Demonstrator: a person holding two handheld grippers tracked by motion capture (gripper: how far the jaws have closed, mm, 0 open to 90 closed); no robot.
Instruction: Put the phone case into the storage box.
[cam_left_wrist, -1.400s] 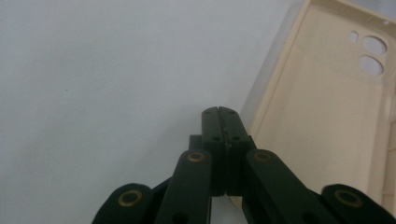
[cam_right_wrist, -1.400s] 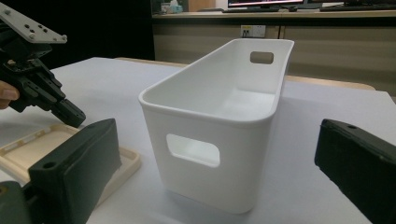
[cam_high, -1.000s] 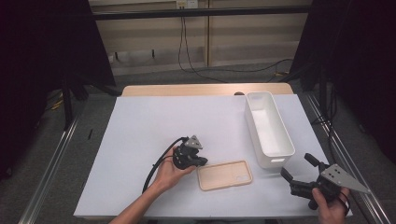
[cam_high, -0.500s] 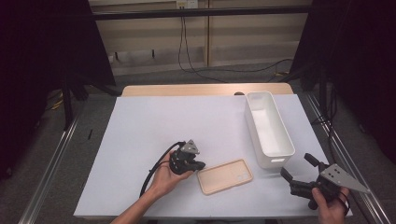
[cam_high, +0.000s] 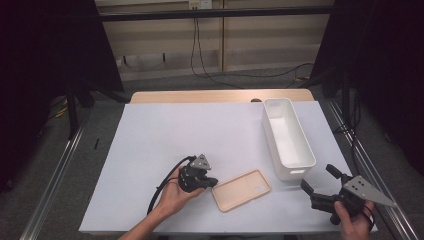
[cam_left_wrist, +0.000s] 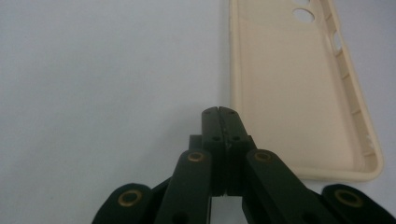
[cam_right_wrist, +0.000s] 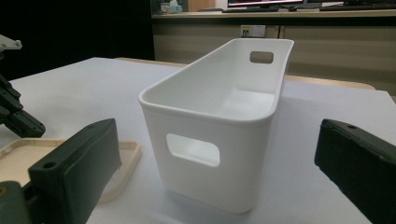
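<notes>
Table: white sheet over a wooden top; the work sits along its near edge.
Left gripper: at the left of the near edge, in the person's left hand; jaws pressed tight together with nothing between them; in the left gripper view the closed tips lie low over the sheet, just beside the case's long edge, apart from it by a sliver.
Phone case: beige, lying flat and hollow side up between the two grippers, close to the near edge and near the bin's front end; camera cut-outs at the end towards the bin.
Handling: likely very light and a little rubbery; thin walls that flex; flat on the sheet, so it offers little to pinch; it may slide if nudged.
Where to hold: the raised rim of a long side, one jaw inside the hollow and one outside; a corner would bend more.
Bin: white plastic, oblong, upright, nothing visible inside, with handle slots at both ends.
Right gripper: at the right of the near edge, in the right hand; jaws spread wide, holding nothing, aimed at the bin's near end.
</notes>
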